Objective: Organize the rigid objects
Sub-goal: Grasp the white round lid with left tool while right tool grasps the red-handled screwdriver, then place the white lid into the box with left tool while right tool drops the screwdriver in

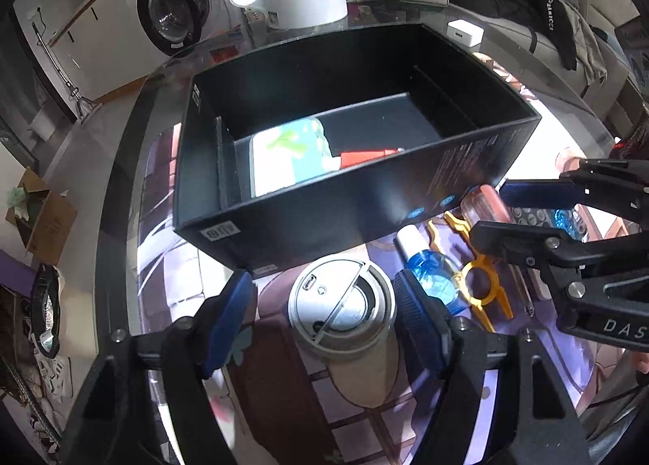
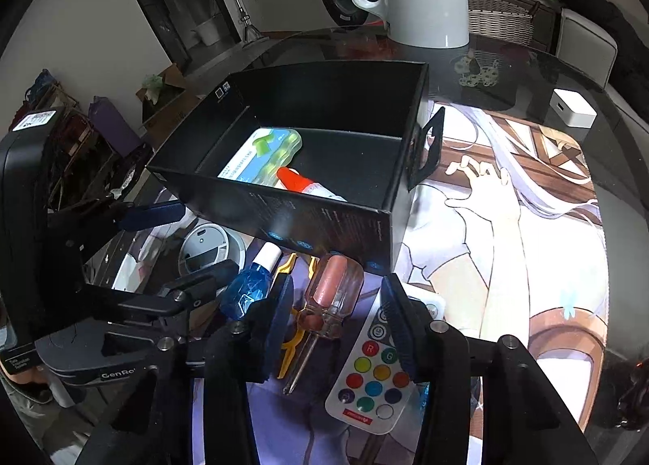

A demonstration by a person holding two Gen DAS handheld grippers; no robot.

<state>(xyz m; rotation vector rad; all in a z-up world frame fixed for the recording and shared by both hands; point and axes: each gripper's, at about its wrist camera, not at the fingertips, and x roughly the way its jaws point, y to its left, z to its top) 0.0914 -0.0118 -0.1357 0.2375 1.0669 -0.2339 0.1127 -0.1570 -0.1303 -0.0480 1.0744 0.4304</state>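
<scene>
Both sets of fingers gape wide and empty: the left gripper [image 1: 324, 323] straddles the round silver device [image 1: 342, 313], the right gripper [image 2: 338, 327] the screwdriver [image 2: 324, 302], at 6 o'clock from the black box [image 2: 308, 221]. Crowding risks nudging the blue bottle [image 2: 249, 290] or remote [image 2: 371, 388] instead.

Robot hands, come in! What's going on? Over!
Left gripper open around round silver gadget. Right gripper open over screwdriver. Black box holds two items. Nothing blocking.

Black box [image 2: 324, 217] wall just beyond crowded screwdriver [image 2: 324, 302]
</scene>
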